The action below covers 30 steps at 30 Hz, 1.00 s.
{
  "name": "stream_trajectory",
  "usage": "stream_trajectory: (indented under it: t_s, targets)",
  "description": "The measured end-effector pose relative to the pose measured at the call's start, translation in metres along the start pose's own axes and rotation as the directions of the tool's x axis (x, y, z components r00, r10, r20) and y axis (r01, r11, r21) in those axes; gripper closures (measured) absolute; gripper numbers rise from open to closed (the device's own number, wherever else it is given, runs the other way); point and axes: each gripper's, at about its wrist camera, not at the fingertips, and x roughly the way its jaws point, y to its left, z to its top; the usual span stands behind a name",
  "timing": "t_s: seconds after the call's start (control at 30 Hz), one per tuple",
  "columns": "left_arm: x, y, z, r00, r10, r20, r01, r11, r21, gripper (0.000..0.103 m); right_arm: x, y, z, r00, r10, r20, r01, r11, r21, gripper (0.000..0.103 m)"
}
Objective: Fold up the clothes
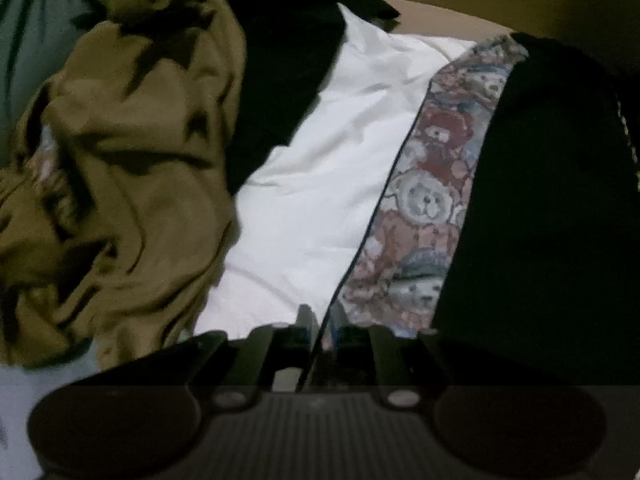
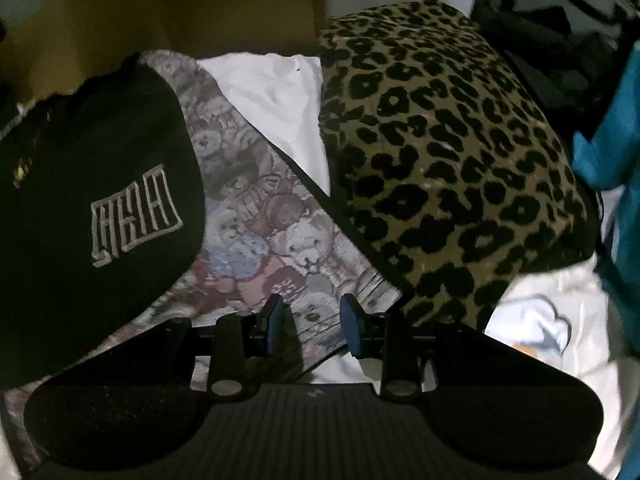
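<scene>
Teddy-bear print fabric [image 1: 424, 200], woven look, dark piping, lay flat on white sheet [image 1: 320, 184]. Left gripper [image 1: 320, 328] fingers nearly shut, pinching its piped edge. Right gripper [image 2: 310, 320] fingers partly apart over bear print, touching nothing. Black garment [image 2: 92, 200] logo unreadable. Leopard-print cushion [image 2: 440, 152] alongside.

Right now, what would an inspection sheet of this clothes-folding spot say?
Surface: white sheet, wrinkled.
Job's things: teddy-bear print cloth; black garment with logo lying on it; crumpled olive garment.
Clutter: leopard-print cushion; teal fabric.
Grippers: left gripper fingers pinching the bear cloth's dark edge; right gripper fingers apart above the bear cloth.
Cables: nothing seen.
Surroundings: dim, yellowish wall.
</scene>
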Motion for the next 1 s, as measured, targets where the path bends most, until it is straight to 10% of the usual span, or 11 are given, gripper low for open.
stream_trajectory:
  t_s: [0.63,1.0]
  targets:
    - [-0.116,-0.007,-0.001,0.995,-0.050,0.089,0.051,0.999,-0.006,0.088,-0.068,0.023,0.031,0.983,0.157,0.097,-0.167,0.981,0.104,0.055]
    - [-0.104,0.013,-0.017,0.997,-0.050,0.060,0.053,0.997,-0.051,0.082,-0.070,0.047,0.023,0.980,0.175,0.096,-0.182,0.980,0.076,0.051]
